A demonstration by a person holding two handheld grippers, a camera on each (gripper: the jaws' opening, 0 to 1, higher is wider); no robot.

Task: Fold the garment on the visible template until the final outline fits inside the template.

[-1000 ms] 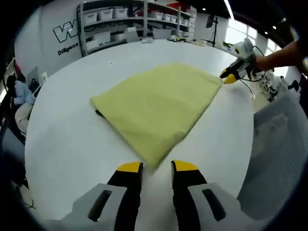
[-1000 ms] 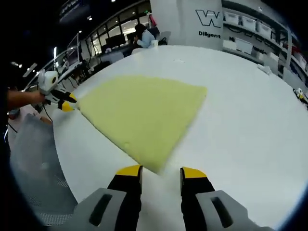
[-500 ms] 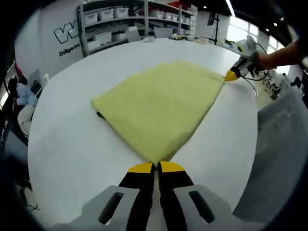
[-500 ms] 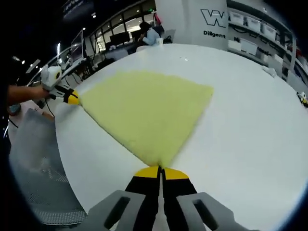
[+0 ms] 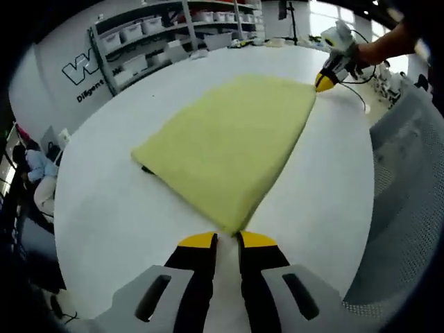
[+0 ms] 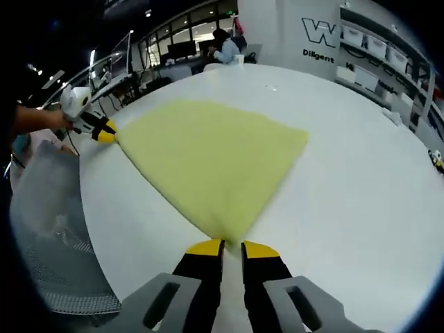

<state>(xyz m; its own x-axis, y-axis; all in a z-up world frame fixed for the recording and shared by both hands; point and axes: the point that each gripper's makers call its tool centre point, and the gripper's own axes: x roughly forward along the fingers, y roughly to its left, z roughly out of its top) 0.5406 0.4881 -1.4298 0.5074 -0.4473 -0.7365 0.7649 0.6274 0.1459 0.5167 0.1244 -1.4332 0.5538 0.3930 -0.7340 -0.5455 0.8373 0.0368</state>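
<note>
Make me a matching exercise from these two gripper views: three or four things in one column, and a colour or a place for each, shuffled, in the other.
Things:
1. folded fleece garment
2. round table
3. metal storage shelves
4. left hand-held gripper

Descriptions:
A. white, bearing the garment
B. at the wall beyond the table
C. pale yellow-green, lying flat
D. yellow tips at the garment's near corner

Pairs: 1-C, 2-A, 3-B, 4-D

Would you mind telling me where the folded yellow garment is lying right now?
The folded yellow garment lies flat on the round white table. One corner sits just ahead of the left gripper, and another just ahead of the right gripper.
</note>
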